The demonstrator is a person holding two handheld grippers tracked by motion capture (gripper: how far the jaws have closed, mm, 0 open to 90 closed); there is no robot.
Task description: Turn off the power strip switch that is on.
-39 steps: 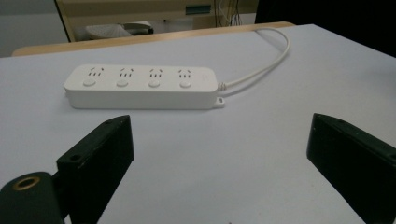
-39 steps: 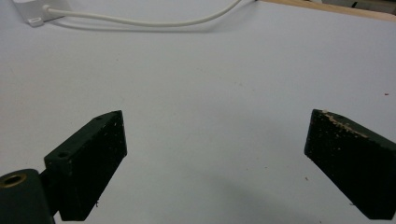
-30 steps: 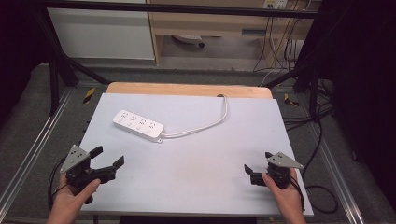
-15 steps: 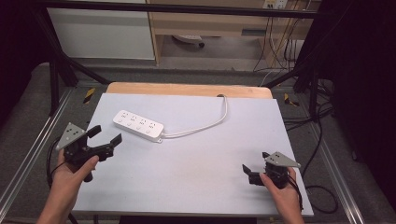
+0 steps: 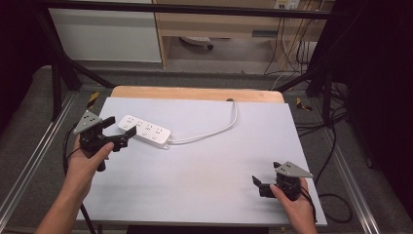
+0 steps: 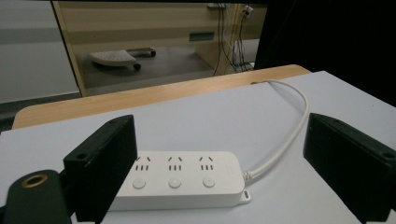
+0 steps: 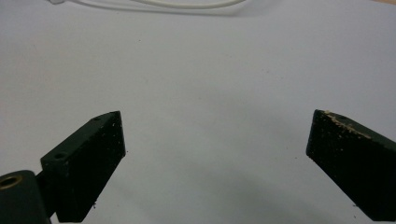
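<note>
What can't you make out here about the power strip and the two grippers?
- Power strip: its near end sits behind the left gripper's jaw in the left gripper view; whether they touch is unclear.
- Cord: the plug end drops behind the table's far edge in the high view.
- Strip switches: too small in the high view to read their state.
- Right gripper: the jaw bases are cut off by the frame bottom.

No readable text, brand or number anywhere. Power strip (image 6: 180, 179), far left of the table: sockets and round buttons unmarked. Yellow-black hazard stripes on floor brackets (image 5: 92, 99), far left and far right.
</note>
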